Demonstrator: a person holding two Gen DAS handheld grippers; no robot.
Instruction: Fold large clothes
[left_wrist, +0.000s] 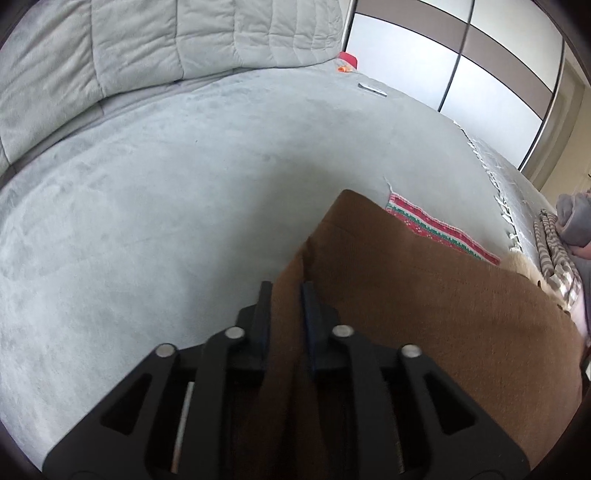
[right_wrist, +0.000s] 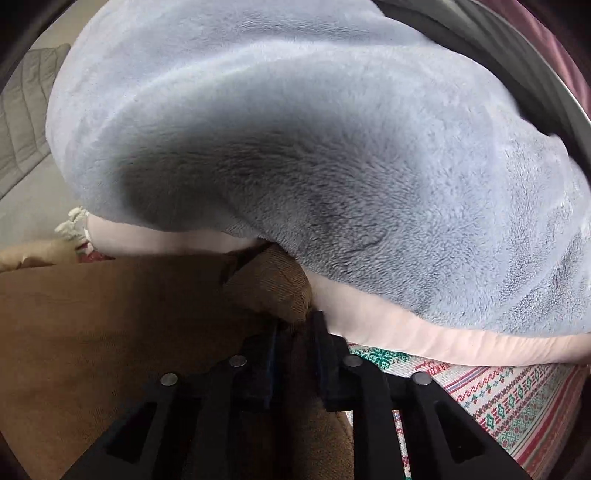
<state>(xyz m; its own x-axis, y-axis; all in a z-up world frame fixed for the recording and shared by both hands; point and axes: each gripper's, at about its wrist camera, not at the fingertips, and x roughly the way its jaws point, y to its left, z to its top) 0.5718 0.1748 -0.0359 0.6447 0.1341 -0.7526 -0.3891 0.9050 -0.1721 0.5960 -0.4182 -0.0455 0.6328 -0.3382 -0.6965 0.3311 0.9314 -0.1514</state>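
left gripper (left_wrist: 287, 291): clenched on brown cloth (left_wrist: 424, 314), lower centre
right gripper (right_wrist: 295, 325): grasping brown cloth, beneath blue fleece (right_wrist: 314, 166)

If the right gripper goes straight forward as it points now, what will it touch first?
The right gripper, shut on the brown garment, points at the fluffy blue blanket close ahead. It would probably meet the blanket's pink edge first, though depth is hard to judge here.
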